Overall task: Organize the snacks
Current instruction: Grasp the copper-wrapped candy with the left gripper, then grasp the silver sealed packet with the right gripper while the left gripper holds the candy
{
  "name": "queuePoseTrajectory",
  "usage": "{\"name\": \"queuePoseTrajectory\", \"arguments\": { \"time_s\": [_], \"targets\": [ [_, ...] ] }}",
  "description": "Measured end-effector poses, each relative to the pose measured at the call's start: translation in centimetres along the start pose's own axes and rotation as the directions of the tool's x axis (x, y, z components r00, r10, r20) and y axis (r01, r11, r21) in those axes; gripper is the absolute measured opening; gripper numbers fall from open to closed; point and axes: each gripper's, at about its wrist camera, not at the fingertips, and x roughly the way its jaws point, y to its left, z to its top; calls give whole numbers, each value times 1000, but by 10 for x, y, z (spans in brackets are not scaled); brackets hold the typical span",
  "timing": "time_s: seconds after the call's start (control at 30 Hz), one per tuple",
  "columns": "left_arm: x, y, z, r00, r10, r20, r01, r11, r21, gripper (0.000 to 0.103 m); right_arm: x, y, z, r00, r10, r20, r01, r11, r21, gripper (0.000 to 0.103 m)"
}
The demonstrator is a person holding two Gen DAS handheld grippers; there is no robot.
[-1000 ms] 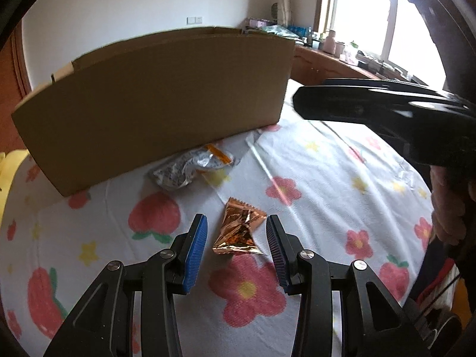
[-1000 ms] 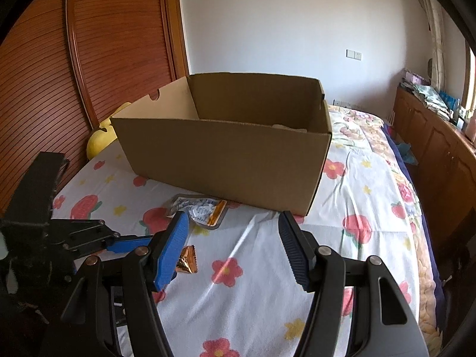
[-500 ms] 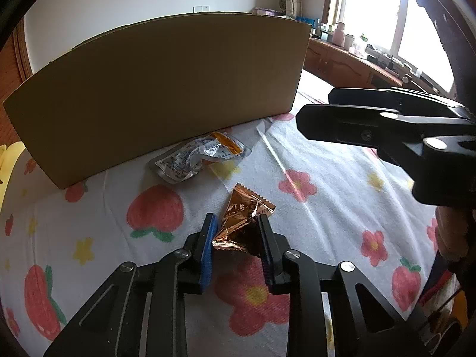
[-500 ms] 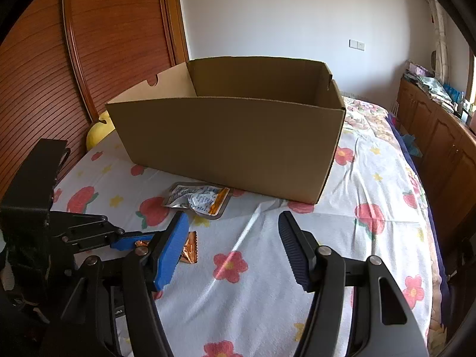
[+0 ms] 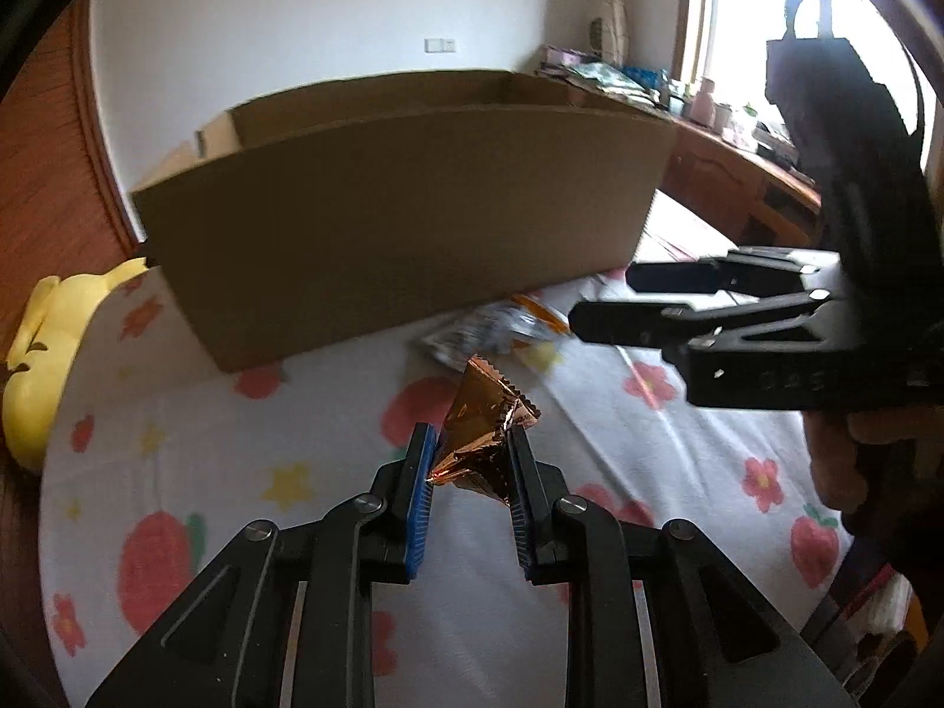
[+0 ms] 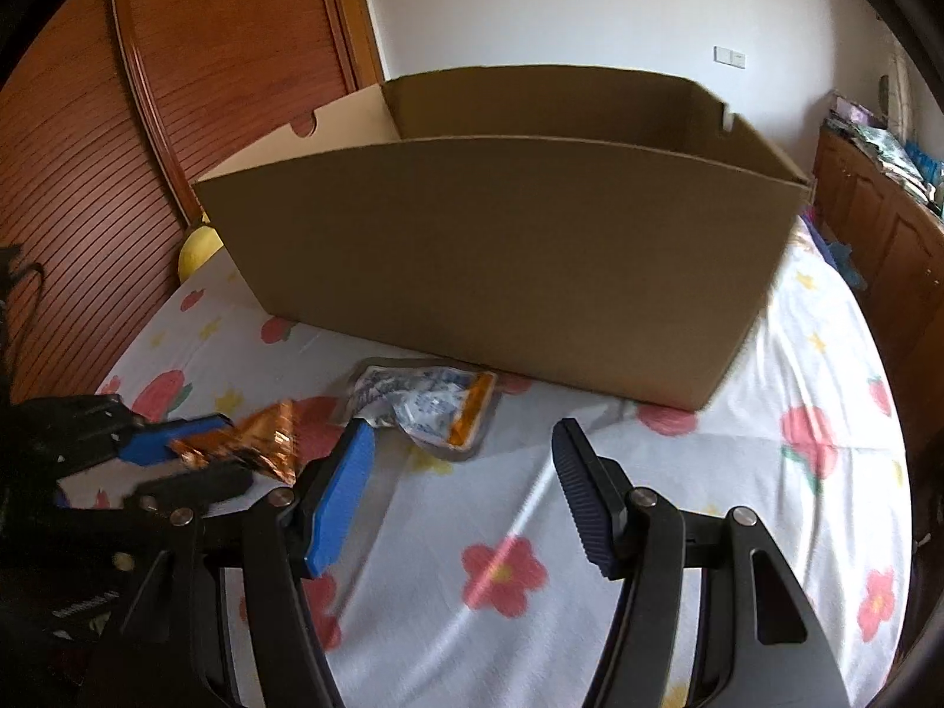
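A copper foil snack packet sits pinched between the blue pads of the left gripper, its crumpled body standing up out of the jaws with the pointed end tipped toward the far side. It appears lifted clear of the flowered bed sheet. Straight ahead, farther off, stands the open cardboard box, its long near wall running left to right across the gripper's path and rising above the packet, so the carry looks to call for going up and over that rim.

To the right, the right gripper hangs with its jaws spread and nothing between them. A silver and orange pouch lies flat on the sheet just beyond its fingertips, close against the foot of the box, its long axis roughly parallel to the wall. That hand is the nearer to it.
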Motion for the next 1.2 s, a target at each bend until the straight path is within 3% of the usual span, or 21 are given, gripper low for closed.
{"name": "queuePoseTrajectory", "arguments": {
  "time_s": [0.33, 0.73, 0.97, 1.07, 1.2],
  "targets": [
    [-20, 19, -9, 999, 28, 41, -25, 998, -57, 24, 32, 10, 14, 999, -13, -50, 13, 1000, 4, 64],
    [-31, 22, -11, 998, 29, 47, -25, 996, -87, 24, 49, 15, 12, 996, -20, -86, 19, 1000, -7, 74],
    [-39, 29, -8, 998, 33, 50, -27, 994, -103, 24, 56, 29, 11, 991, -103, -90, 94, 991, -94, 75],
    [-41, 29, -8, 998, 34, 53, -28, 994, -109, 24, 53, 29, 9, 992, -97, -81, 89, 992, -90, 63],
    [-42, 32, -10, 998, 34, 56, -27, 993, -113, 24, 45, 23, 5, 995, -74, -69, 69, 995, -68, 57]
  ]
}}
